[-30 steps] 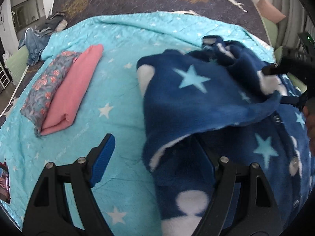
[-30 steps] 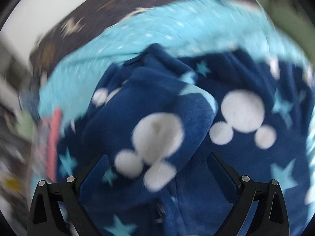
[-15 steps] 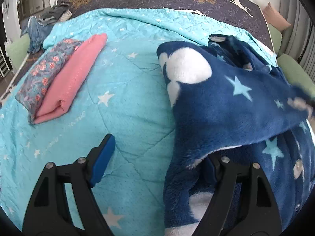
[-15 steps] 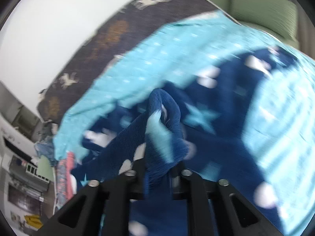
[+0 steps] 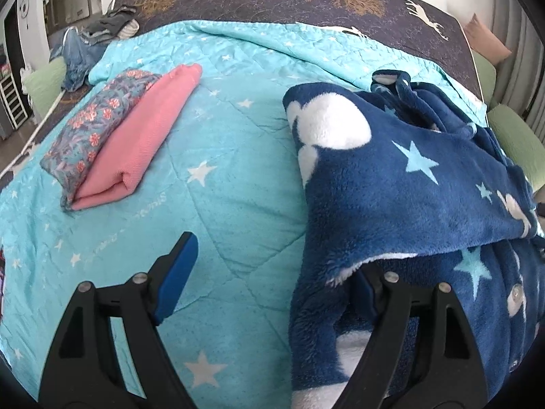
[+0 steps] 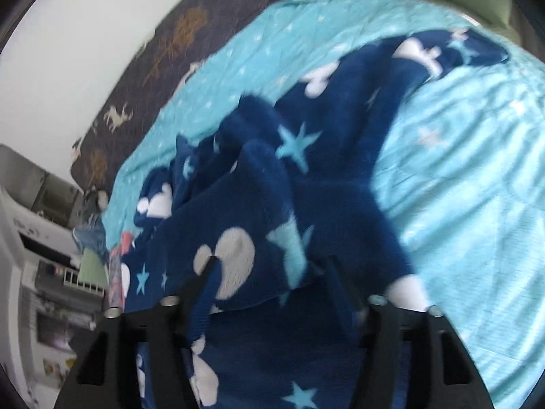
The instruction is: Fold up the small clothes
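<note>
On the bed (image 5: pixel 238 177), the fleece (image 5: pixel 408 184) lies right of the left gripper (image 5: pixel 272 269), jaws wide, its right finger tucked under the folded flap. Right gripper (image 6: pixel 269 272) sits over it, spread apart, gripping nothing.

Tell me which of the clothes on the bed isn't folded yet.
The navy fleece garment with stars, rumpled beside the left claw. The pink piece and the floral piece already lie folded, side by side.
</note>
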A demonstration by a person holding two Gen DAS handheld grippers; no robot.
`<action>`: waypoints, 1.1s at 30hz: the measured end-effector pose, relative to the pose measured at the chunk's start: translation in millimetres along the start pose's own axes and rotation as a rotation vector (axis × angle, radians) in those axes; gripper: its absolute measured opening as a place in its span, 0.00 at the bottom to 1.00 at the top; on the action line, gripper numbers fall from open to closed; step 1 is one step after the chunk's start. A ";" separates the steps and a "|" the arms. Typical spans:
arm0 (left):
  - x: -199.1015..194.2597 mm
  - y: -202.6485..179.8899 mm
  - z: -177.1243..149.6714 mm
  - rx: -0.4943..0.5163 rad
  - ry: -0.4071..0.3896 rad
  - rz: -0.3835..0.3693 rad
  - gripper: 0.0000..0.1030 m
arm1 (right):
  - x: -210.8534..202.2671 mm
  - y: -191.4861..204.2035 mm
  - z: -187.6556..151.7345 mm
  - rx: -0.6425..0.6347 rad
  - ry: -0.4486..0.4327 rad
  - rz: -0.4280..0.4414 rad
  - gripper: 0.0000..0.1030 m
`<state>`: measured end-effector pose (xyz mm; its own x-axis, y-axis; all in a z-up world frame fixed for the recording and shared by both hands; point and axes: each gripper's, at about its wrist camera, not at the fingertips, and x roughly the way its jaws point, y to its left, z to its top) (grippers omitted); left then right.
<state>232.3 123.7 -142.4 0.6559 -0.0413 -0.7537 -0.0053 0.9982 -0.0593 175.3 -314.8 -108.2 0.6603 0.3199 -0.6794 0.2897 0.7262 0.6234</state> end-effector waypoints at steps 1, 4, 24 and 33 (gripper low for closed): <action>1.8 1.1 0.0 -0.005 0.008 -0.004 0.80 | 7.0 1.4 1.5 -0.003 0.008 -0.007 0.77; 2.5 -0.4 -0.3 -0.004 0.014 -0.001 0.80 | 30.2 12.0 10.2 -0.050 0.039 -0.059 0.82; -67.1 -9.9 0.0 0.140 -0.087 0.114 0.91 | -2.2 -5.1 11.2 -0.130 -0.068 -0.095 0.28; -53.4 -63.2 65.3 0.087 -0.112 -0.249 0.86 | -7.0 72.2 2.5 -0.321 -0.114 0.002 0.26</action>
<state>246.9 65.7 -55.6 0.7081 -0.2856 -0.6458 0.2280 0.9580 -0.1738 193.3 -266.1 -57.6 0.7394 0.2642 -0.6193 0.0678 0.8859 0.4589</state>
